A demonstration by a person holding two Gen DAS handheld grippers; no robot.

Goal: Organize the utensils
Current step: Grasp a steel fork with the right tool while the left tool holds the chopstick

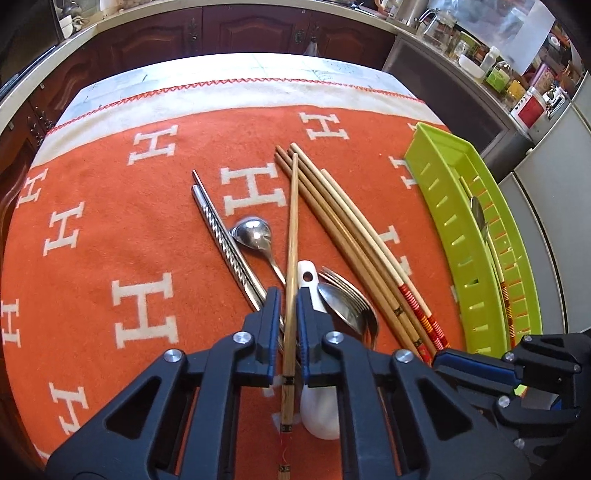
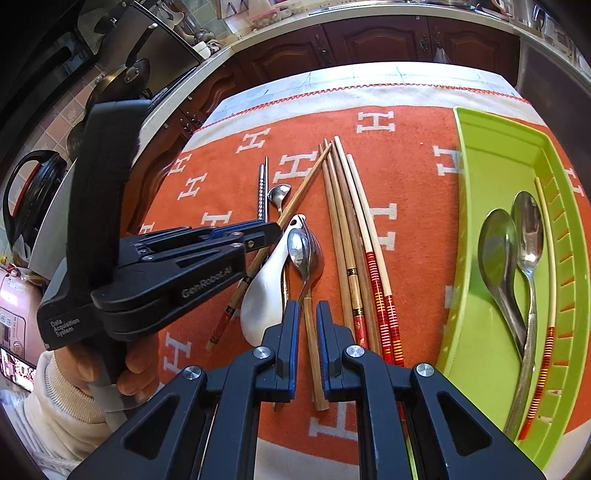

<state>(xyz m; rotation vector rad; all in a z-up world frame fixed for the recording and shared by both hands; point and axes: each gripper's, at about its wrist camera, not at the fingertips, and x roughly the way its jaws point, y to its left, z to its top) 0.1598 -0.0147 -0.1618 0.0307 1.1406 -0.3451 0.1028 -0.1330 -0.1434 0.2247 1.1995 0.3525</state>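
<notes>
My left gripper [image 1: 287, 299] is shut on a bamboo chopstick [image 1: 293, 229] that points away across the pile; the chopstick also shows in the right wrist view [image 2: 295, 195], with the left gripper [image 2: 271, 230] there too. My right gripper [image 2: 307, 314] straddles a brown wooden chopstick [image 2: 314, 354] with its jaws slightly apart. A white ceramic spoon [image 2: 264, 291], steel spoons [image 2: 301, 247], metal chopsticks [image 1: 225, 240] and several wooden chopsticks [image 2: 347, 229] lie on the orange cloth [image 1: 110, 206]. The green tray [image 2: 491, 166] holds two steel spoons [image 2: 498, 251] and a red-banded chopstick [image 2: 546, 295].
The table's far edge faces dark wooden cabinets [image 1: 229, 29]. A counter with jars and bottles [image 1: 498, 70] runs at the right. A pan [image 2: 122, 77] and a kettle [image 2: 33, 184] stand at the left. The person's hand [image 2: 136, 369] holds the left gripper's handle.
</notes>
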